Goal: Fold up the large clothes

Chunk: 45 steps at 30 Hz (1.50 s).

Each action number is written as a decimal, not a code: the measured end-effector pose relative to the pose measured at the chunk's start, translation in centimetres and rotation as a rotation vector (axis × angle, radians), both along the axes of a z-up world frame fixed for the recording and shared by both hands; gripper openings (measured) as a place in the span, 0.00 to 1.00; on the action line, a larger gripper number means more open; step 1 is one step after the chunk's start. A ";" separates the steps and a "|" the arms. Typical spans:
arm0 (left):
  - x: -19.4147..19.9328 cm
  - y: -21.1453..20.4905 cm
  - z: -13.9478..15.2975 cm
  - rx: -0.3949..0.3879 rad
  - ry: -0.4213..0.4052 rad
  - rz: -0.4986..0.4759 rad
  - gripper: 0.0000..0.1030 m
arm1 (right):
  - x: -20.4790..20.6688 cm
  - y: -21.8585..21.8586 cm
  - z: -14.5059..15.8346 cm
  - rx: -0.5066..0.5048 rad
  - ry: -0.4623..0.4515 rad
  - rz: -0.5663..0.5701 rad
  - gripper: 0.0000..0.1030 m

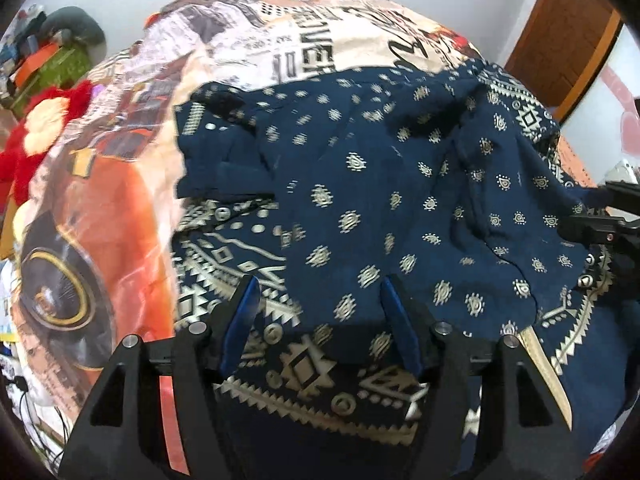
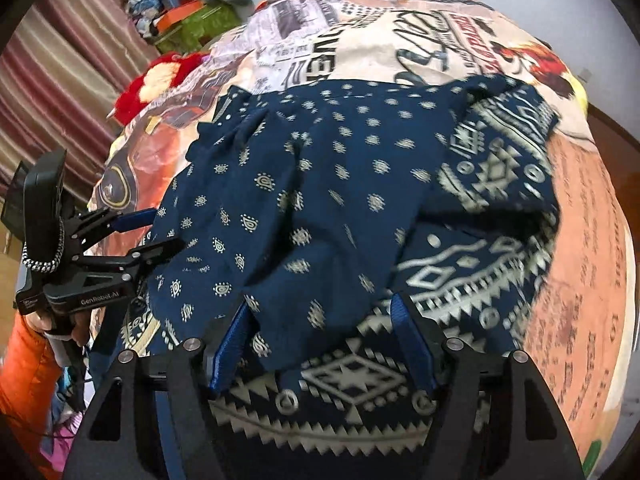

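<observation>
A large navy garment [image 1: 360, 200] with cream motifs and a patterned border lies crumpled on the printed bedspread [image 1: 120, 184]; it also shows in the right wrist view [image 2: 320, 200]. My left gripper [image 1: 318, 284] is open, its blue-padded jaws spread over the garment's near patterned edge. My right gripper [image 2: 320, 304] is open too, jaws spread over folds at the near edge. The left gripper [image 2: 156, 228] shows from the side at the garment's left edge. The right gripper's body [image 1: 604, 224] shows at the garment's right edge.
A red and cream plush [image 1: 36, 136] and a pile of clutter with a green box [image 2: 192, 20] sit at the bed's far left. A striped curtain [image 2: 60, 80] hangs left. A wooden door [image 1: 560, 32] stands far right.
</observation>
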State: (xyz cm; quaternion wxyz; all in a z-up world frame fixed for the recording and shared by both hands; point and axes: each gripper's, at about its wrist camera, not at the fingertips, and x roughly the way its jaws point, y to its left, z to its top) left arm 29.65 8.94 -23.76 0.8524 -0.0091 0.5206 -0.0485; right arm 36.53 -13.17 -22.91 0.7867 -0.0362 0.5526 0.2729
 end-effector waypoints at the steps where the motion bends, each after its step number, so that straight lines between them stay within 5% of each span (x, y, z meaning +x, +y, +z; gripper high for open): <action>1: -0.5 0.3 0.5 0.005 -0.009 0.006 0.61 | -0.4 -0.4 0.3 0.006 -0.008 -0.009 0.66; 8: -3.9 1.7 3.5 0.084 -0.094 0.039 0.61 | -3.7 -2.5 3.7 0.006 -0.108 -0.045 0.66; 16: -8.3 4.6 4.2 0.067 -0.114 0.109 0.61 | -8.4 -6.5 6.2 0.007 -0.186 -0.137 0.67; 21: -11.3 6.6 2.6 0.002 -0.057 0.180 0.61 | -11.4 -9.1 5.5 0.037 -0.167 -0.211 0.68; 28: -15.3 8.5 -0.5 -0.183 0.030 0.310 0.61 | -15.2 -11.5 4.0 0.070 -0.147 -0.283 0.68; 38: -17.0 7.5 -3.4 -0.355 0.114 0.333 0.61 | -18.1 -10.2 3.5 0.120 -0.150 -0.259 0.67; 41: -16.9 7.5 -3.9 -0.441 0.136 0.327 0.57 | -18.6 -9.6 3.2 0.120 -0.166 -0.259 0.58; 45: -16.7 7.0 -3.4 -0.451 0.123 0.294 0.41 | -18.5 -9.3 2.9 0.138 -0.160 -0.256 0.32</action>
